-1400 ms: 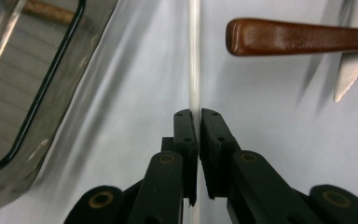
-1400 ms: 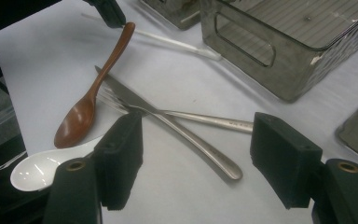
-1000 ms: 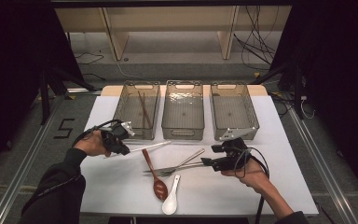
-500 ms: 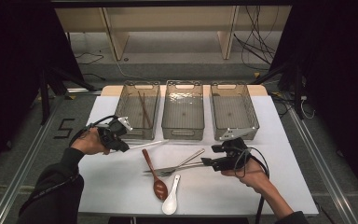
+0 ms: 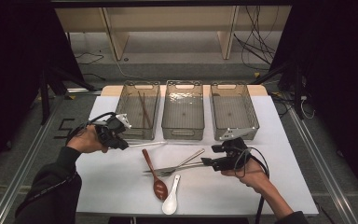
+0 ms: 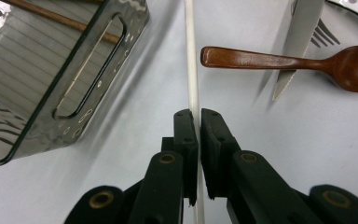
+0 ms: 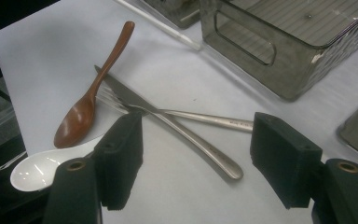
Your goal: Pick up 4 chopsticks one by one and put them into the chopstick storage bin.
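Chopstick (image 6: 192,60), pale and thin, is clamped between the pads of the left claw (image 6: 198,122), its length running forward past the jaws and out over the white bench (image 5: 121,186). In the high view it reaches from the left claw (image 5: 126,145) toward the right, its far end close to the front wall of the left bin (image 5: 138,112).

Three clear grey bins stand in a row at the back of the bench; the left bin holds a pair of dark chopsticks (image 5: 143,108), while the middle bin (image 5: 182,112) and the right bin (image 5: 233,112) look bare. Beyond the bench lie a grey floor, wooden shelving and loose cables, with dark surroundings at both sides.

The left hand (image 5: 87,140) holds its claw level near the left edge of the bench, just in front of the left bin. The right hand (image 5: 251,172) rests low near the front right, its right claw (image 7: 196,154) standing wide apart with nothing between the pads, pointed at the crossed knife (image 7: 121,95) and fork (image 7: 205,120).

Between the hands lie a brown wooden spoon (image 5: 154,175) and a white ceramic spoon (image 5: 170,203), touching at their bowls. Bare bench spreads at the front left and right of the cutlery.
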Demonstrator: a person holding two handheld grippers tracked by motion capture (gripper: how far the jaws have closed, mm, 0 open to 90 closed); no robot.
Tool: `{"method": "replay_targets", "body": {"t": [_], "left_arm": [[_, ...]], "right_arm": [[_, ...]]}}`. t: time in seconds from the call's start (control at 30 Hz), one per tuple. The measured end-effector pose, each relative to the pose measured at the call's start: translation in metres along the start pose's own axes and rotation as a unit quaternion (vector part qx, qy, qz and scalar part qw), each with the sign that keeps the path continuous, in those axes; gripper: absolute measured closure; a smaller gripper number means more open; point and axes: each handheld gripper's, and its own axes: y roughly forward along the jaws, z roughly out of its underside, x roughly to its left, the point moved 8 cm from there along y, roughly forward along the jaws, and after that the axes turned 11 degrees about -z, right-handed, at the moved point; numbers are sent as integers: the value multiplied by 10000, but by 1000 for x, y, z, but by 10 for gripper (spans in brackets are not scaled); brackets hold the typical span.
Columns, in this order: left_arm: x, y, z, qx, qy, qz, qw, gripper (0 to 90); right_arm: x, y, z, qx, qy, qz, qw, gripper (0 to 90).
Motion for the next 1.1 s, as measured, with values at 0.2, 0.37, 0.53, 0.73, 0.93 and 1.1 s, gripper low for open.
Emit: {"method": "replay_targets", "body": {"t": [0.2,0.37,0.53,0.73,0.93,1.1], "left_arm": [[4,-11,-3,-95,-54,-59,9999,854],[7,-23,-6,-197,-77,-44,9998,854],[11,-39,-7,-315,-96,-48,9994,854],[22,-64,-11,-524,-179,-181,9983,853],[35,-78,-17,-591,-281,-309,9974,854],[55,-74,-24,-675,-619,-456,9948,853]], "right_arm": [[0,0,0,18,30,2,10000,355],[0,0,0,16,22,3,10000,355],[0,0,0,13,22,4,10000,355],[0,0,0,22,35,3,10000,355],[0,0,0,16,26,6,10000,355],[0,0,0,9,9,6,10000,355]]}}
